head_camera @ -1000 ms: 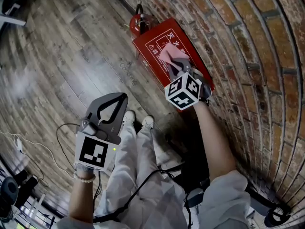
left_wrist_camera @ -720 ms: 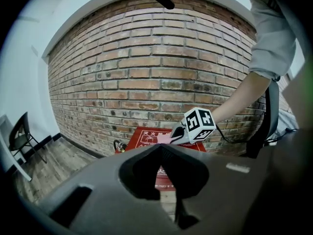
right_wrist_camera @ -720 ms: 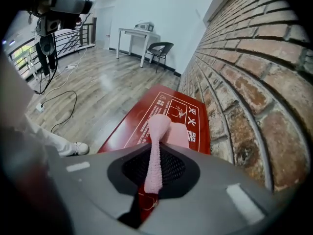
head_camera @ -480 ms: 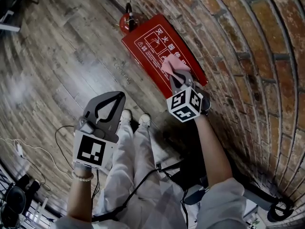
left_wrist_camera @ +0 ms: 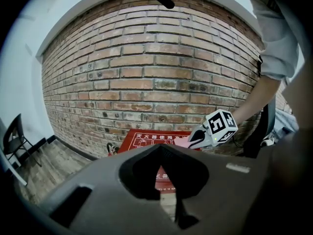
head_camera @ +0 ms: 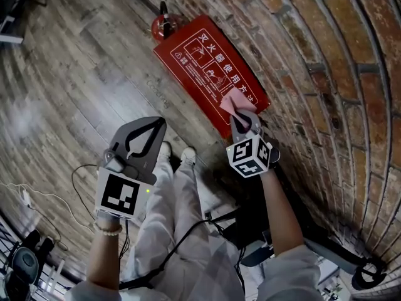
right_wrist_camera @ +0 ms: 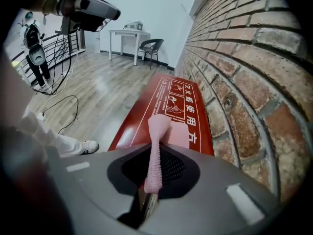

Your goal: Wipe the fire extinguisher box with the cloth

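Brickwork (head_camera: 326, 55) fills the right of the head view, with plank floor (head_camera: 75, 74) to its left. Along the foot of the wall lies the red fire extinguisher box (head_camera: 194, 55), printed lid up, and a red extinguisher (head_camera: 164, 25) stands at the box's far end. The left gripper (head_camera: 152, 123) hangs over the floor, well apart from the box, its jaws closed together on nothing. The right gripper (head_camera: 240, 113) reaches to the lid's near end, jaws pinched on the pink cloth (head_camera: 237, 102). The cloth's free part rests spread on the lid near its near, wall-side corner, just beside the white print.
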`<action>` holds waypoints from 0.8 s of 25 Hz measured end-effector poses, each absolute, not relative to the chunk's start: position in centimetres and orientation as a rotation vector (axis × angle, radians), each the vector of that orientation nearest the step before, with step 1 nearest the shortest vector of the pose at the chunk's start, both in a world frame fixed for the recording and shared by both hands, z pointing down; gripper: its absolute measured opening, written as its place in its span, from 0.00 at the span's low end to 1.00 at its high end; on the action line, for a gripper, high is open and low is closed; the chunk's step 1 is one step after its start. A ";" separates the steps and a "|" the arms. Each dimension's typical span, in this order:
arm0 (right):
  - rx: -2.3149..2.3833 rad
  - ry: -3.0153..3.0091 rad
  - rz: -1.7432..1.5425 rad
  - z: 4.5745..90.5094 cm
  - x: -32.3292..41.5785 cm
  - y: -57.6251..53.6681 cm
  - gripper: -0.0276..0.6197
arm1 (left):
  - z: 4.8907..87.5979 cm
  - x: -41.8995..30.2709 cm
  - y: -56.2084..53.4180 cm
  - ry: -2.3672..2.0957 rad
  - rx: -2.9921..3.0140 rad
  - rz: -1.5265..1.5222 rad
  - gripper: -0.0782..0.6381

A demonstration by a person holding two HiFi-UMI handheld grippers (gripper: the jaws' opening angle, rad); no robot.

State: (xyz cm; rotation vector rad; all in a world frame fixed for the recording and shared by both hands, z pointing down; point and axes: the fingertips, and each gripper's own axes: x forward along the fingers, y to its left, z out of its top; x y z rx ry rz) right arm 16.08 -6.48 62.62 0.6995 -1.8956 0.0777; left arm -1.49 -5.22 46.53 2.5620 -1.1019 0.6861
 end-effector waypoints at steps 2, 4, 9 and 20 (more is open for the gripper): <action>0.699 -1.889 0.088 62.6 16.8 -5.5 0.09 | 46.5 -1.4 -5.3 -1.100 2.563 0.687 0.11; 0.705 -1.882 0.106 62.6 17.5 -4.7 0.09 | 46.6 -1.4 -5.3 -1.100 2.562 0.686 0.11; 0.726 -1.858 0.152 63.0 19.0 -2.8 0.09 | 46.8 -1.4 -5.2 -1.100 2.559 0.695 0.11; 0.772 -1.839 0.206 63.1 20.4 -1.5 0.09 | 46.6 -1.6 -5.1 -1.119 2.541 0.687 0.11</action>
